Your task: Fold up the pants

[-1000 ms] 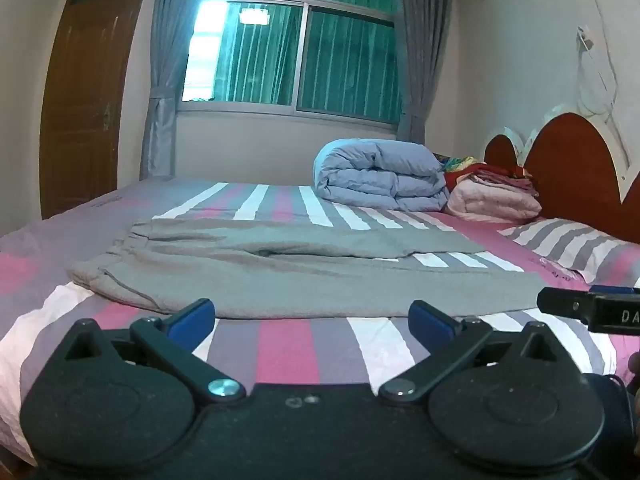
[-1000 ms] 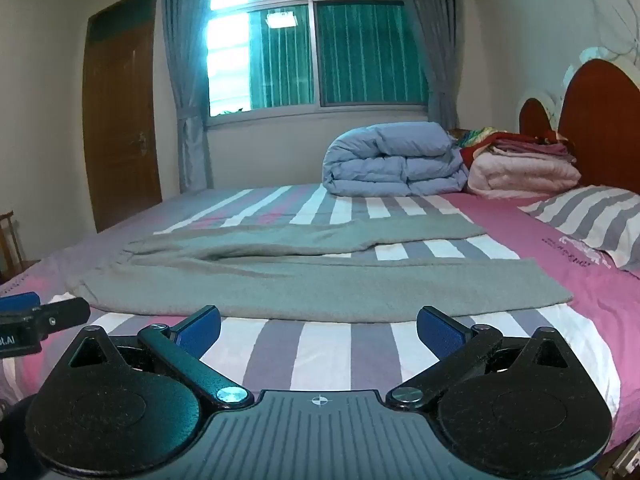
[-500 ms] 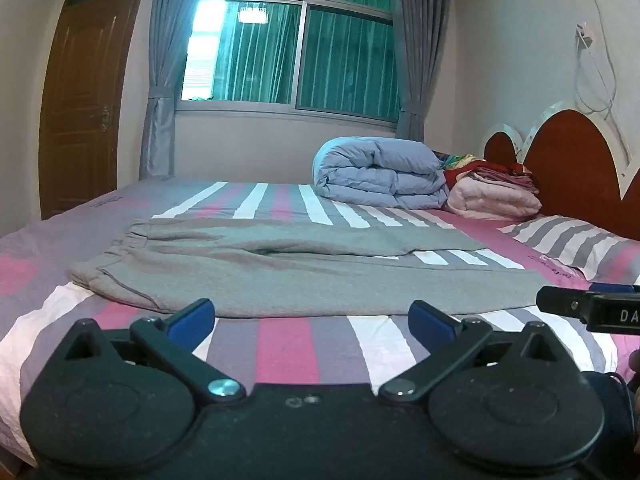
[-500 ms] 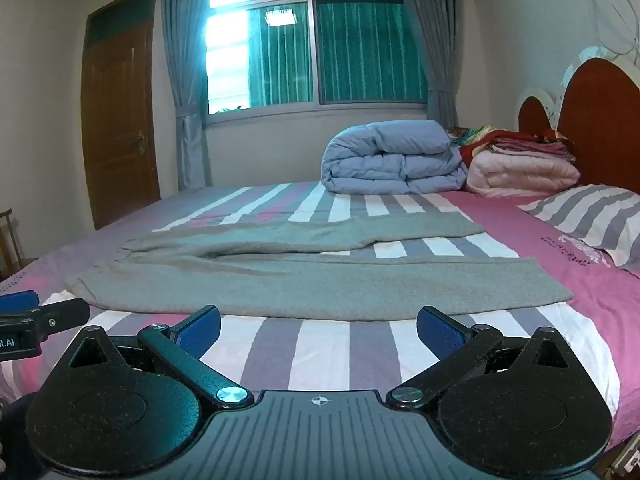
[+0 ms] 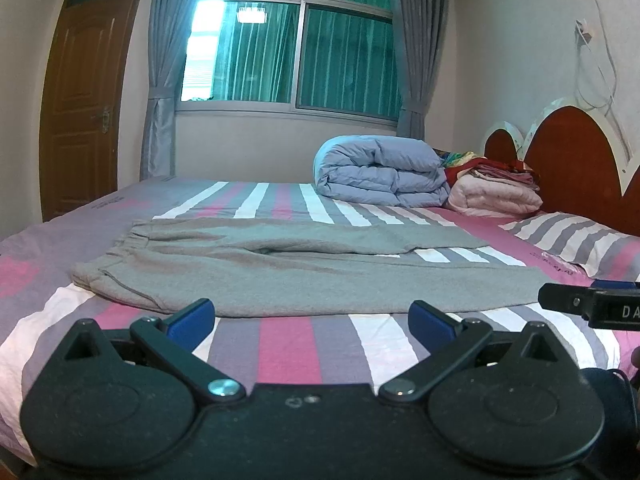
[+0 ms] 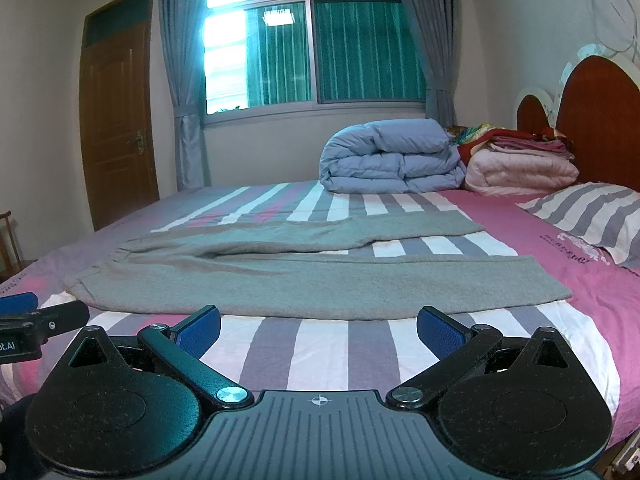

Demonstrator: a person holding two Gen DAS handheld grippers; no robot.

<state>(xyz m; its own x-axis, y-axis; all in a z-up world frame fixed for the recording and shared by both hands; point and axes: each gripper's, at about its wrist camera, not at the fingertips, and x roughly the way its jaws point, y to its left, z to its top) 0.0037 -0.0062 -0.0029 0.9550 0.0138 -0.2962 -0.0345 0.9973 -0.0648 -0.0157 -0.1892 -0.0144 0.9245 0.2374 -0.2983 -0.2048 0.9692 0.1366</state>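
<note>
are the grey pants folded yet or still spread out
Spread out: the grey pants lie flat across the bed, both legs apart, neither doubled over.

pillow (image 5: 580, 240) cropped, far tongs (image 5: 592, 306) cropped

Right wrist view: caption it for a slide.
Open right gripper faces grey pants spread flat, legs apart, on a striped bed.

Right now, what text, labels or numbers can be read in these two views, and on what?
"DA", cut off by the frame edge: on the right gripper seen from the left wrist.
"ot.AI", start cut off: on the left gripper seen from the right wrist.
Print on the striped bedsheet: too blurred to read.
</note>
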